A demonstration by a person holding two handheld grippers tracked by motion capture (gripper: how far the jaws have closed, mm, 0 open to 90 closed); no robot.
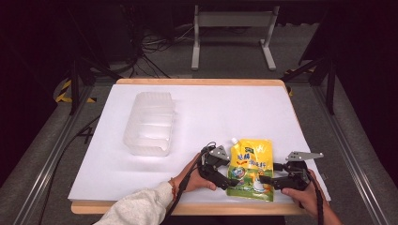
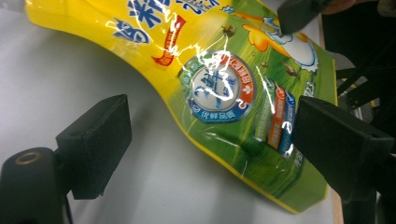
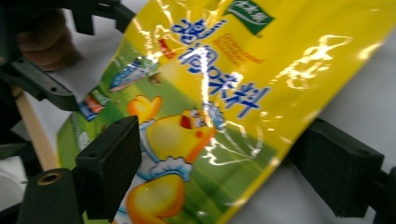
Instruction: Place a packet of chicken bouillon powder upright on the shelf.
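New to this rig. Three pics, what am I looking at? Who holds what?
No robot arm: a person holds a two-jaw gripper in each hand. The high view looks down on the white table; the left gripper and right gripper sit either side of a yellow and green spouted pouch lying flat near the front edge. A clear plastic bin stands farther back on the left. The other two pictures come from cameras riding on each gripper, looking along its black jaws. In both, the jaws stand open around the pouch's edges, not pressing it, so nothing is held.
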